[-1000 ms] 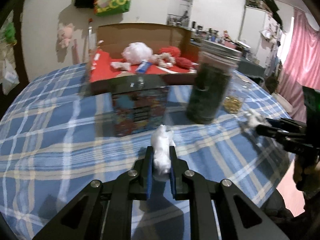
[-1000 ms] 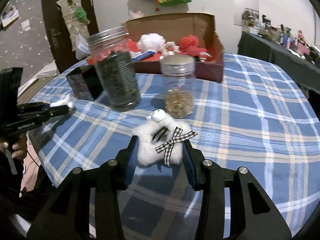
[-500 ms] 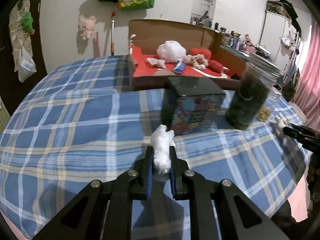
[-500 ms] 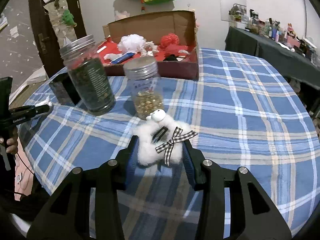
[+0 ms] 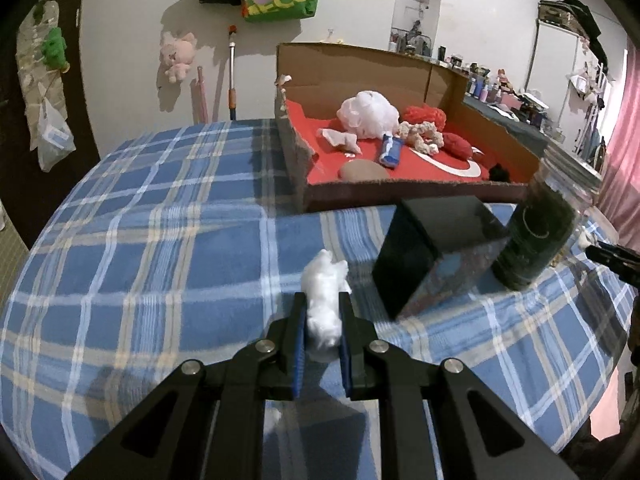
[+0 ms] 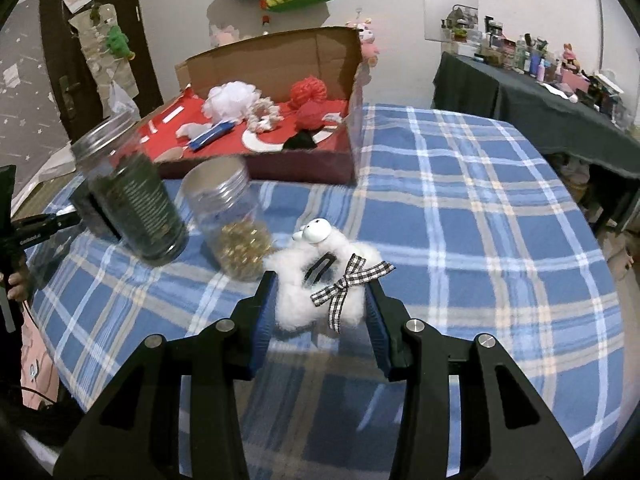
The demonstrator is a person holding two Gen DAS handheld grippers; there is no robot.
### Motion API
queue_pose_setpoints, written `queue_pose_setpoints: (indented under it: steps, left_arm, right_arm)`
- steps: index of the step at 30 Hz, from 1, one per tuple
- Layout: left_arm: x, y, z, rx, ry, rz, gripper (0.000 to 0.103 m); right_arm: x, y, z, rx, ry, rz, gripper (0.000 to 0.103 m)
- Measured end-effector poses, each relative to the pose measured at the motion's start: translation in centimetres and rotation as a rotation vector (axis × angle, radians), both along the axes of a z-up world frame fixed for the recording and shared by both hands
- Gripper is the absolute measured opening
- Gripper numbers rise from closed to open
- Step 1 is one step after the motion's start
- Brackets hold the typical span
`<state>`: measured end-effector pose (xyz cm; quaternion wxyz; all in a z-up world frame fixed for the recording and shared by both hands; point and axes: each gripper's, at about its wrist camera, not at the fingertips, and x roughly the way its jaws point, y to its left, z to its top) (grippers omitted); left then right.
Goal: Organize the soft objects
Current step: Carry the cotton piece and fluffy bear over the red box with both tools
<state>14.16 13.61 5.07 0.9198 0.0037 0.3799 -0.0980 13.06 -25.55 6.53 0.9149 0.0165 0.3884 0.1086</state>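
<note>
White tuft (image 5: pixel 323 304) (upright) pinched in left tool (image 5: pixel 322 320).

Left tool (image 5: pixel 323 312) clamped narrow on white tuft (image 5: pixel 324 300); right tool (image 6: pixel 320 304) clamped wider on fluffy toy (image 6: pixel 320 284).

The left gripper (image 5: pixel 323 316) was matte black, its two fingers lined with blue pads (image 5: pixel 299 332); four silver round-headed screws sat across its linkage, and triangular cut-outs opened in the outer arms; the right gripper (image 6: pixel 320 304) was built alike, black with blue pads (image 6: pixel 262 320), silver screws and the same cut-outs; seen from the right wrist, the left one's black body bore small white lettering, and bare fingers (image 6: pixel 16 280) showed beside it.
</note>
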Motion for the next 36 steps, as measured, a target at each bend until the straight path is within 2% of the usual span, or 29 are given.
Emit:
queue_pose_setpoints:
  steps: [12, 20, 36]
  left_arm:
    - [3.0, -0.9, 1.0, 0.03, -0.022, -0.103, 0.015]
    - [4.8, -0.8, 1.1, -0.004, -0.016, -0.151, 0.015]
    - [6.5, -1.5, 1.7, -0.004, -0.016, -0.24, 0.015]
  right_arm:
    - [3.2, -0.2, 1.2, -0.024, -0.029, 0.03, 0.04]
    - [5.0, 0.4, 1.4, -0.055, -0.029, 0.064, 0.04]
    - [6.5, 1.5, 2.2, -0.076, -0.05, 0.133, 0.04]
